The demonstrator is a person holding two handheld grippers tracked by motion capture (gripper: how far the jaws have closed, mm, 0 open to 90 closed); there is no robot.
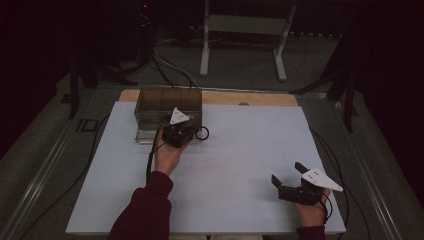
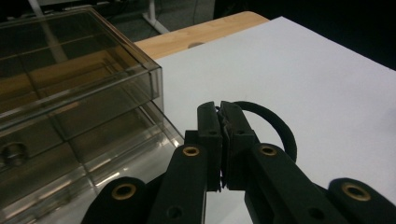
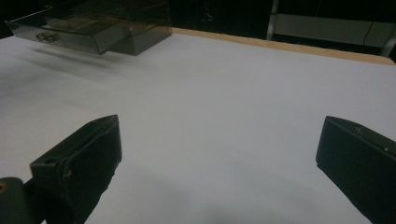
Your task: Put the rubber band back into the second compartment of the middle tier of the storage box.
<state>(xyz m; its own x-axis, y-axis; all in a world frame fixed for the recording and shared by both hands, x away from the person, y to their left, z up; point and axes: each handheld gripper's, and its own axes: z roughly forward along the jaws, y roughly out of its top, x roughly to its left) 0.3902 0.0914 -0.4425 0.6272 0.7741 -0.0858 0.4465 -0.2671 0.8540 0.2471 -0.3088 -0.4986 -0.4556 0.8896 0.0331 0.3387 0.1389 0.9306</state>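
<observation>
- Left tool clamped on black ring beside drawer box, counter's far-left corner.
- Right tool wide open, empty.
- Risk: ring slips (thin pinch).

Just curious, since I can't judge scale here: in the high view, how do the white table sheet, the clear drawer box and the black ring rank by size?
1. White sheet, by far the largest.
2. Clear drawer box.
3. Black ring, the smallest, pinched in the left gripper beside the box.

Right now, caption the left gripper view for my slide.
Left gripper pinching a black ring beside the clear drawer box.
</observation>
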